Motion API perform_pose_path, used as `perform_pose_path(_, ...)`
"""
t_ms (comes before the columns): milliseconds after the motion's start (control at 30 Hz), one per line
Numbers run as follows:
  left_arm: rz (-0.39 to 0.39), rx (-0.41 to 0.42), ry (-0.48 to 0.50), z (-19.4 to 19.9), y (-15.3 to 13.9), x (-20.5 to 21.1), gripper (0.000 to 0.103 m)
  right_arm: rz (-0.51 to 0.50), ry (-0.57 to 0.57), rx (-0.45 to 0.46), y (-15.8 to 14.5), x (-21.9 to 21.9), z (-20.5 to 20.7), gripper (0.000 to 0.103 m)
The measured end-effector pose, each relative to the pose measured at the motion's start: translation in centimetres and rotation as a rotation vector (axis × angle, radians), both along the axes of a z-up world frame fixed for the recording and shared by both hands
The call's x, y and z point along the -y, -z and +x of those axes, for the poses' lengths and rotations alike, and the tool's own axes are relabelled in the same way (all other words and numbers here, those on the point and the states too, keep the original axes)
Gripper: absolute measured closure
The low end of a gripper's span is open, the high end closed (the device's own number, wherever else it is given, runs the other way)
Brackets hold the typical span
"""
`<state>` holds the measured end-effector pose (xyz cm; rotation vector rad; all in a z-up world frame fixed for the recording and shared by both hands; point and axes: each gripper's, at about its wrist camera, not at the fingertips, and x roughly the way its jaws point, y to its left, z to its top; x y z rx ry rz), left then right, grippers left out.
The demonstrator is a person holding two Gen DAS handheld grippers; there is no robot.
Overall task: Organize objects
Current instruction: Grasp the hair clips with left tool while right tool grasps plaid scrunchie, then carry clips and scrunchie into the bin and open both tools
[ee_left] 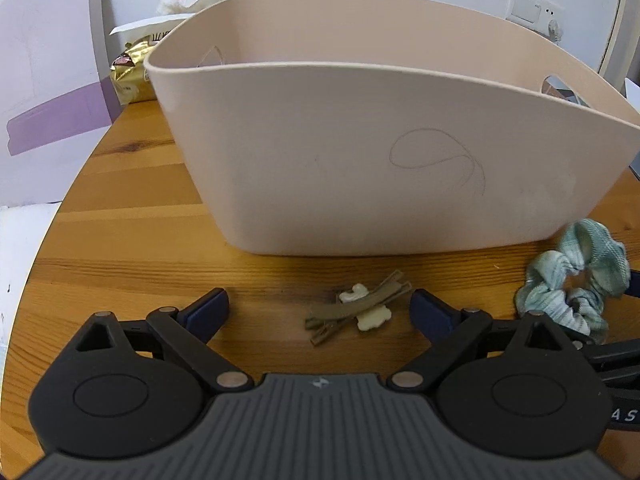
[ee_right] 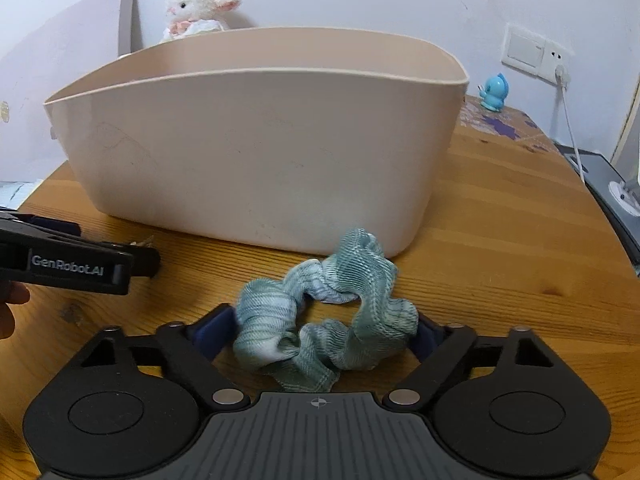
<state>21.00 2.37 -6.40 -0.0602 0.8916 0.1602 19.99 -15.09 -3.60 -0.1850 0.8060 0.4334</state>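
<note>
A beige plastic basket (ee_left: 320, 152) stands on the wooden table, also in the right wrist view (ee_right: 256, 148). Olive hair clips with a cream flower (ee_left: 354, 310) lie in front of it, between the open jaws of my left gripper (ee_left: 320, 312), untouched. A teal scrunchie (ee_right: 324, 320) lies between the wide-open jaws of my right gripper (ee_right: 320, 334), its sides against the blue pads; it also shows in the left wrist view (ee_left: 576, 280). The left gripper's body (ee_right: 72, 264) shows at the left of the right wrist view.
A plush lamb (ee_right: 200, 4) and a gold snack bag (ee_left: 128, 76) sit behind the basket. A blue toy figure (ee_right: 494, 92), a wall socket with cable (ee_right: 560, 76) and a dark device (ee_right: 612, 188) are at the right. The table edge curves at left.
</note>
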Motion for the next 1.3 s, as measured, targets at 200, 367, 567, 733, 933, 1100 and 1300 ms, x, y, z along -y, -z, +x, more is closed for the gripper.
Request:
perform_pose_path(200, 0.003, 0.035, 0.015, -0.3, -0.5, 0.1, 0.036, 0.005, -0.025, 0.013, -0.5, -0.8, -0.6, 0.054)
perform_pose_path(367, -0.004, 0.047, 0.058, -0.9, -0.9, 0.7, 0.074, 0.007, -0.031, 0.007, -0.9, -0.8, -1.0, 0.070)
perform_pose_path(567, 0.023, 0.054, 0.071, -1.7, -0.9, 1.3, 0.077, 0.020, -0.026, -0.007, -1.6, 0.0, -1.8, 0.078)
perform_pose_path(733, 0.020, 0.038, 0.087, -2.6, -1.1, 1.7, 0.087, 0.033, -0.026, 0.015, -2.7, 0.9, -3.2, 0.078)
perform_pose_path(933, 0.009, 0.042, 0.082, -4.1, -1.2, 1.8, 0.087, 0.049, -0.032, 0.059, -4.7, 2.0, -4.9, 0.078)
perform_pose_path(1100, 0.011, 0.085, 0.078, -5.6, -3.0, 1.7, 0.087, 0.077, -0.037, 0.111, -7.0, 2.9, -5.6, 0.078)
perform_pose_path(1300, 0.029, 0.169, 0.082, -7.0, -6.5, 1.6, 0.087, 0.116, -0.044, 0.185, -10.1, 3.3, -5.5, 0.078)
